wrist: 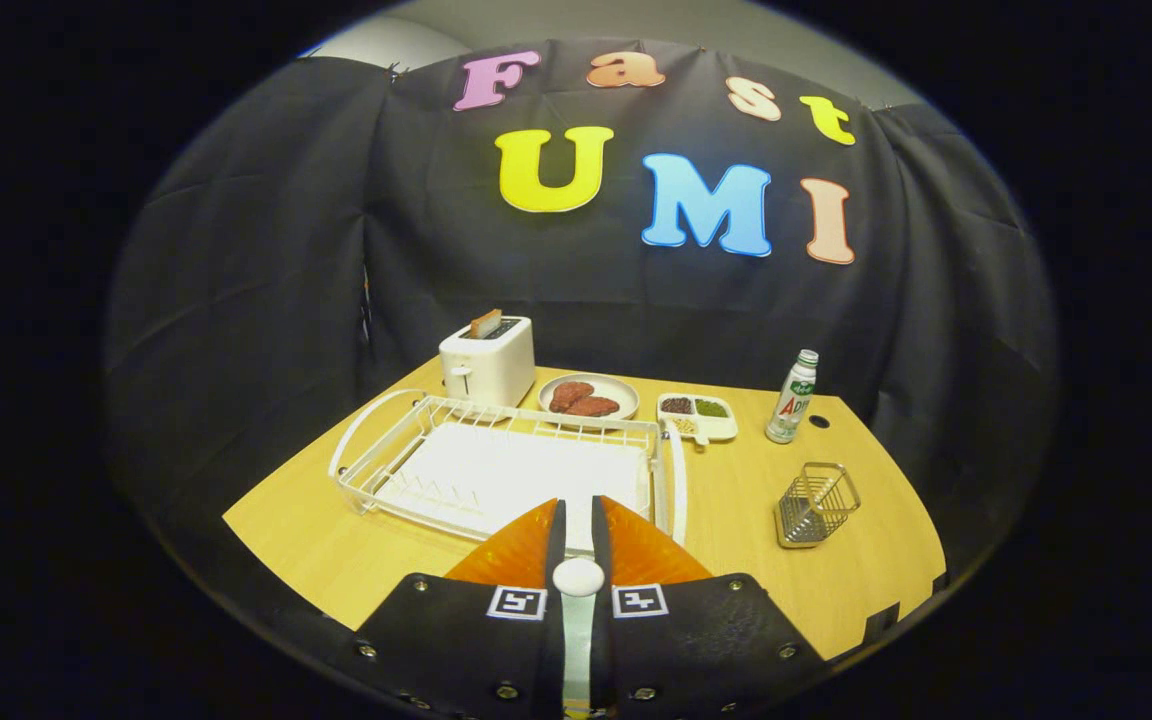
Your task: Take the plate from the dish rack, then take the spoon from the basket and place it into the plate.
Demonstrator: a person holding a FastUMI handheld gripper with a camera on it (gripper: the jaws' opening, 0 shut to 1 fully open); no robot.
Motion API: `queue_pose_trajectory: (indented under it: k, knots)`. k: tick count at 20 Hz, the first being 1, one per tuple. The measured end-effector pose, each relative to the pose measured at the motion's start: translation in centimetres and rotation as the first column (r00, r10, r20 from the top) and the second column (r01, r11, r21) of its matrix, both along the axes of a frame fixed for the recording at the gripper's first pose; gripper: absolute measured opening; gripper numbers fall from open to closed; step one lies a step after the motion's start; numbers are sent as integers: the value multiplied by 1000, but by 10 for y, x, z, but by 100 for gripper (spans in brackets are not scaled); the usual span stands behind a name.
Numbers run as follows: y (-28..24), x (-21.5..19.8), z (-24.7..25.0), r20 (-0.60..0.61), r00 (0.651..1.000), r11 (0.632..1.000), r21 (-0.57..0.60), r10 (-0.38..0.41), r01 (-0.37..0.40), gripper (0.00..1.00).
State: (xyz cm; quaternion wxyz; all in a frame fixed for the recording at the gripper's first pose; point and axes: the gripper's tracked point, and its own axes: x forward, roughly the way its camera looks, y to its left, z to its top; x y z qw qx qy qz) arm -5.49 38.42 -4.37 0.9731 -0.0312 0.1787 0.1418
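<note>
Our gripper (576, 515) has its fingers nearly together, with only a thin slit between them, and a pale plate (578, 577) stands on edge in that slit; we read it as gripped. The part we see is its thin edge and a round bit near the finger bases, and the rest is hidden by the fingers.

Just ahead lies the white dish rack (496, 465), its tray bare. Off to the right stands the wire basket (816, 503). We cannot make out a spoon in it at this size.

For this step we should set the plate flat on open table (726, 500) between rack and basket, lowering gently before letting go. Farther back sit a toaster (487, 360), a dish of meat (588, 397), and a bottle (792, 397).
</note>
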Motion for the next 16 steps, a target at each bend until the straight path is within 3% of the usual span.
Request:
queue_pose_trajectory:
  k: [6,16]
  knots:
    - [18,-12,-40,-80,996,999,-10,50,-51,10]
    - [20,0,-58,-127,989,997,6,75,-75,11]
